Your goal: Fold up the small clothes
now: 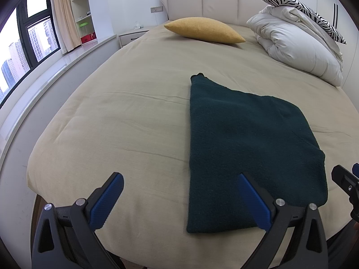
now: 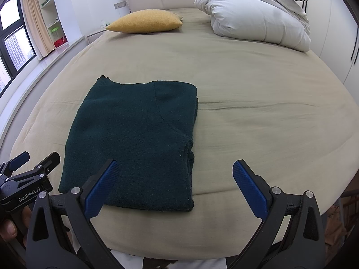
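A dark green knitted garment (image 1: 242, 148) lies folded into a flat rectangle on the beige bed (image 1: 125, 116); it also shows in the right wrist view (image 2: 134, 139). My left gripper (image 1: 179, 192) is open and empty above the bed's near edge, its right finger over the garment's near left part. My right gripper (image 2: 175, 179) is open and empty, its left finger over the garment's near edge. The left gripper also shows at the left of the right wrist view (image 2: 33, 159), and part of the right gripper shows at the right edge of the left wrist view (image 1: 346, 179).
A yellow pillow (image 1: 204, 30) lies near the padded headboard (image 1: 202, 0). A folded white duvet (image 1: 298, 44) with a zebra-print pillow (image 1: 307, 9) on top sits at the far right. A window sill, window and shelves run along the left.
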The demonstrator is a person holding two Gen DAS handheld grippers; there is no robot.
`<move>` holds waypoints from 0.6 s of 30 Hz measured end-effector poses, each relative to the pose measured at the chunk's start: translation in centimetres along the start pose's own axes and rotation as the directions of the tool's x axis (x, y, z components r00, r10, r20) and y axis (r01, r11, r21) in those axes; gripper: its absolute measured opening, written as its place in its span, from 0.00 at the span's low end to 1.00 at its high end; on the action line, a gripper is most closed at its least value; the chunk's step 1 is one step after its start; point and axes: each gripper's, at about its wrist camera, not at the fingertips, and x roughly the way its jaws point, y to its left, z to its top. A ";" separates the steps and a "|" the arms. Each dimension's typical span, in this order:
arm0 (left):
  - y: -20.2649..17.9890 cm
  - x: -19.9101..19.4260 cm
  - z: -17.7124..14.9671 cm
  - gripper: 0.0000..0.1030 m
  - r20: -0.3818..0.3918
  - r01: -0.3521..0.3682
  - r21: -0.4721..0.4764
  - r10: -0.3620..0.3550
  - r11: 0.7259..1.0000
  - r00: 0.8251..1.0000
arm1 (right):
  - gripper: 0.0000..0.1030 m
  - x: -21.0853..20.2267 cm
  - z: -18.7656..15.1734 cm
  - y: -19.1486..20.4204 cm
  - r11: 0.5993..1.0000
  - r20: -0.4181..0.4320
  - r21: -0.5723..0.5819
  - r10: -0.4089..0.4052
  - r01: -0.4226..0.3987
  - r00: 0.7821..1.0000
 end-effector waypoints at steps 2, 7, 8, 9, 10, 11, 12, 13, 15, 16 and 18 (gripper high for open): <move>0.0 0.0 0.0 1.00 0.000 -0.001 0.000 0.001 1.000 1.000 | 1.00 0.0 0.0 -0.1 1.000 0.000 0.000 0.000 0.000 1.000; 0.0 0.0 0.0 1.00 -0.002 0.002 0.001 -0.002 1.000 1.000 | 1.00 0.0 0.0 0.0 1.000 -0.001 0.001 0.001 -0.001 1.000; 0.0 0.0 0.0 1.00 -0.002 0.001 0.001 -0.001 1.000 1.000 | 1.00 0.1 0.0 0.0 1.000 -0.002 0.001 0.002 -0.002 1.000; 0.0 0.0 -0.1 1.00 -0.002 0.000 0.001 0.000 1.000 1.000 | 1.00 0.2 -0.1 0.0 1.000 -0.002 0.000 0.003 -0.003 1.000; 0.0 0.0 -0.2 1.00 -0.003 0.002 0.002 -0.002 1.000 1.000 | 1.00 0.2 -0.1 0.0 1.000 -0.003 0.000 0.004 -0.004 1.000; 0.0 0.0 -0.3 1.00 -0.004 0.005 0.003 -0.005 1.000 1.000 | 1.00 0.2 -0.1 -0.1 1.000 -0.004 0.000 0.005 -0.005 1.000; 0.0 0.1 -0.4 1.00 -0.004 0.005 0.003 -0.005 1.000 1.000 | 1.00 0.2 -0.1 -0.1 1.000 -0.004 -0.001 0.005 -0.005 1.000; 0.0 0.1 -0.5 1.00 -0.005 0.005 0.004 -0.005 1.000 1.000 | 1.00 0.3 -0.1 0.0 1.000 -0.004 -0.001 0.005 -0.005 1.000; 0.1 0.1 -0.5 1.00 -0.005 0.004 0.004 -0.004 1.000 1.000 | 1.00 0.2 -0.1 0.0 1.000 -0.004 0.000 0.005 -0.005 1.000; 0.1 0.1 -0.5 1.00 -0.005 0.004 0.004 -0.004 1.000 1.000 | 1.00 0.3 -0.1 0.0 1.000 -0.005 -0.001 0.007 -0.007 1.000; 0.1 0.2 -0.6 1.00 -0.006 0.003 0.004 -0.003 1.000 1.000 | 1.00 0.3 -0.1 0.0 1.000 -0.005 -0.001 0.008 -0.008 1.000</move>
